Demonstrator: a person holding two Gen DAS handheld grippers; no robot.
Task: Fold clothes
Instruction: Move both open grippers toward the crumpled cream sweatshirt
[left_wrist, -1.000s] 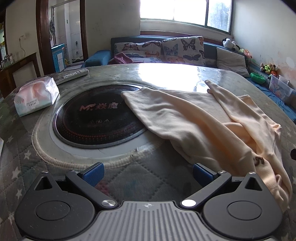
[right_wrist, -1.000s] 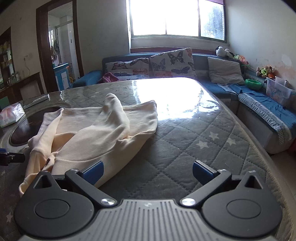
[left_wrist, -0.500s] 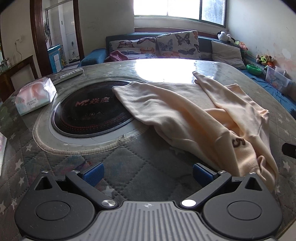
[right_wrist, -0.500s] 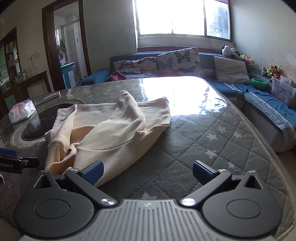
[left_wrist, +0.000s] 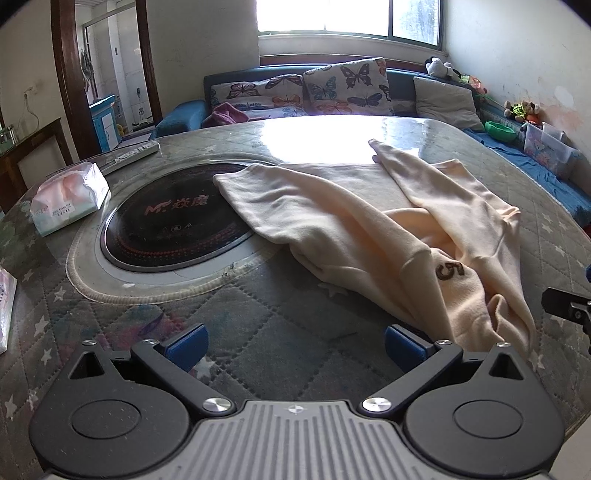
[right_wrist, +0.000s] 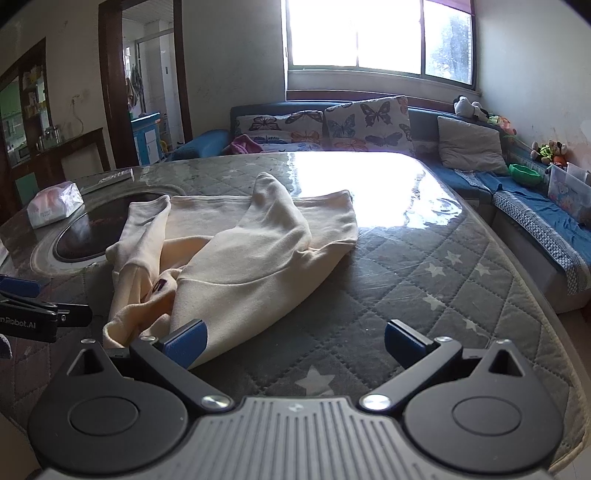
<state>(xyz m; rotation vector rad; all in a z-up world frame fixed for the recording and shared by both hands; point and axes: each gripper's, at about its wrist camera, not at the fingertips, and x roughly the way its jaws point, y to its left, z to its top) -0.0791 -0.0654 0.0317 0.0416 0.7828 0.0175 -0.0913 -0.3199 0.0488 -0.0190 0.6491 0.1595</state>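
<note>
A cream sweatshirt (left_wrist: 373, 225) with a brown "5" lies crumpled on the quilted table, sleeves thrown across its body. It also shows in the right wrist view (right_wrist: 236, 258). My left gripper (left_wrist: 295, 345) is open and empty, low over the table's near edge, with the garment's bunched end just ahead of its right finger. My right gripper (right_wrist: 293, 341) is open and empty, to the right of the garment; its left finger sits in front of the cloth's near edge. The left gripper's side (right_wrist: 33, 317) shows at the left in the right wrist view.
A round black cooktop (left_wrist: 173, 221) is set into the table, partly under the sweatshirt. A tissue pack (left_wrist: 68, 199) and a remote (left_wrist: 129, 155) lie at the far left. A sofa with butterfly cushions (left_wrist: 325, 88) stands behind. The table edge drops off on the right (right_wrist: 546, 295).
Both grippers have drawn back toward the table's near edge and risen a little, so more of the sweatshirt shows. The garment itself has not moved. Both stay open.
</note>
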